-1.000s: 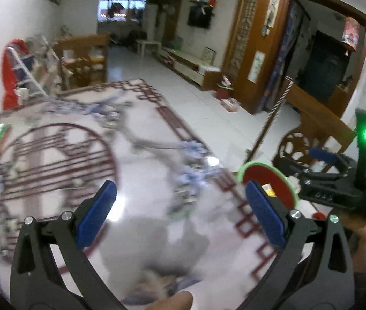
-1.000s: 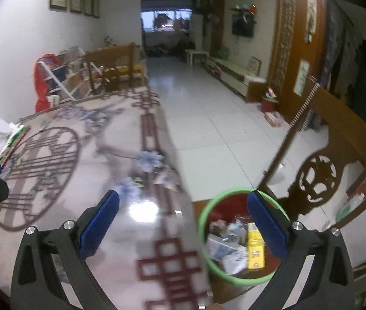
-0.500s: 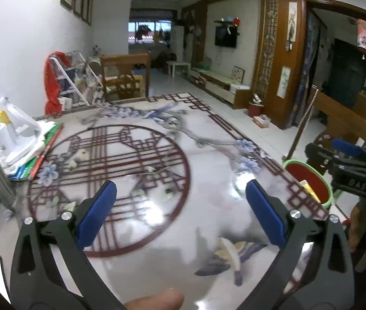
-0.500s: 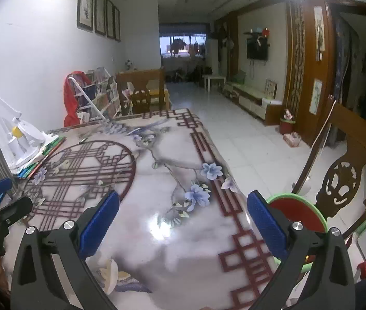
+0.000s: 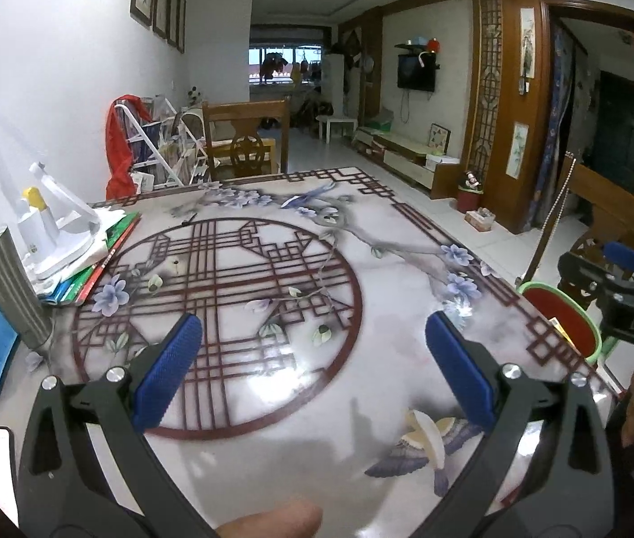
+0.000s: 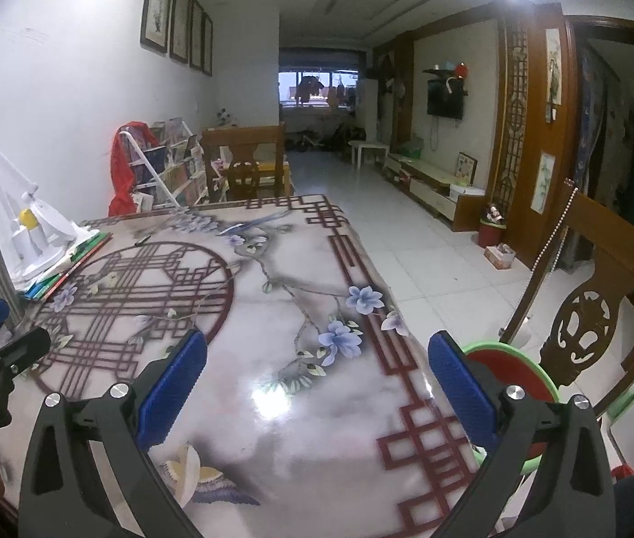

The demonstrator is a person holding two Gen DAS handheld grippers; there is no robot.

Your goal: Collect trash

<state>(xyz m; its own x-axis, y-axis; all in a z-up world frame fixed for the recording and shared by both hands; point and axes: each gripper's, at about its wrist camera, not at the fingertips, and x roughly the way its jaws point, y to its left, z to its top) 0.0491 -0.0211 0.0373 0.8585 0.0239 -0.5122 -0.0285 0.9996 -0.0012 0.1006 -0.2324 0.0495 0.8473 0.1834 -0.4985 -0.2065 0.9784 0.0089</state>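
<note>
Two grippers, left gripper [image 5: 312,365] and right gripper [image 6: 317,374], hover with fingers wide apart, holding nothing. No trash shows on the surface [image 6: 281,305]; the trash bin [image 6: 511,370] waits beside its edge.

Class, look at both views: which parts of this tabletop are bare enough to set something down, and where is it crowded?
The table is bare across the middle and along the edge beside the trash bin. The far end toward the chair is bare too. The wall side is crowded: books, a white stand and a grey cup.

Patterned table [image 5: 317,403] bears books [image 5: 92,264], metal cup [image 5: 7,287].
</note>
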